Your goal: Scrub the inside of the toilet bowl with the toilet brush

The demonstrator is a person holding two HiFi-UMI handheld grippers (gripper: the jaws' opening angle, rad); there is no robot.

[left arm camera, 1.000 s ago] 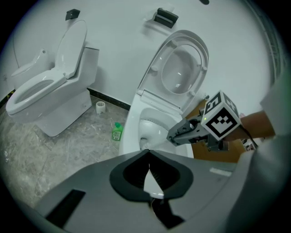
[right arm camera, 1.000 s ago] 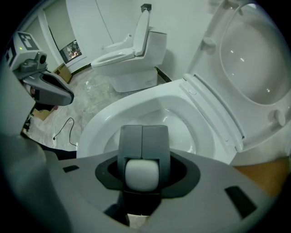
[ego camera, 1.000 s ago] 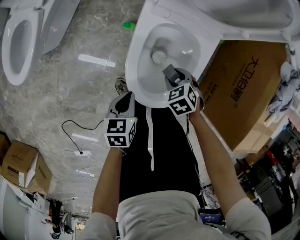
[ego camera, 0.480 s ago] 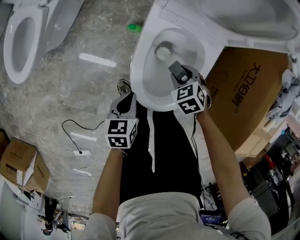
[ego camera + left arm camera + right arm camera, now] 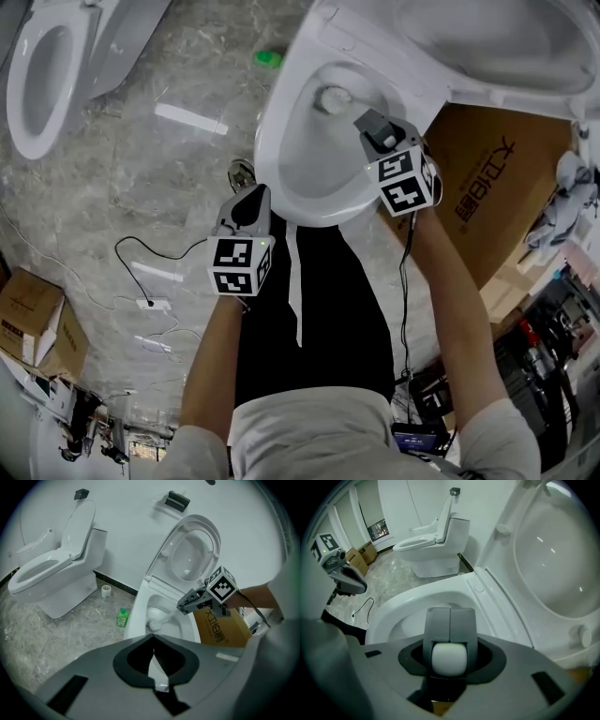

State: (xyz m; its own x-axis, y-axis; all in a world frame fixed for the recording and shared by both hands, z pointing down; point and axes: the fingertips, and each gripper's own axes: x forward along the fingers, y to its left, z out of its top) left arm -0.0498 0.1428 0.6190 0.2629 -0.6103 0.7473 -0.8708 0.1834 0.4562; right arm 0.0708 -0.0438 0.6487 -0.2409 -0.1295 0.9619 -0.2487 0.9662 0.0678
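The right gripper (image 5: 372, 120) reaches over the near rim of the open toilet bowl (image 5: 267, 150), its marker cube up and its fingers pointing down into the bowl. In the right gripper view the two fingers (image 5: 438, 620) are closed side by side on the toilet brush (image 5: 449, 658). The rounded white end of its handle sits clamped just behind them and fills the space between. From the left gripper view the handle runs from the fingertips down and to the left. The white bristle head (image 5: 153, 619) sits low inside the bowl, against the inner wall near the bottom. In the head view the head (image 5: 330, 97) shows as a pale round shape deep in the bowl, beyond the fingertips.

The left gripper (image 5: 251, 195) is held outside the bowl, just beside its front rim and above the person's dark trousers. Its fingers (image 5: 140, 651) are brought together with only a thin sliver of light between them and nothing in their hold. It is aimed toward the bowl and the right gripper.

The toilet's lid (image 5: 192, 550) stands raised against the white wall. A green bottle (image 5: 122, 618) stands on the grey stone floor (image 5: 159, 159) just left of the bowl. A second toilet (image 5: 51, 573) stands farther left, and a cardboard box (image 5: 487, 187) sits against the bowl's right side.
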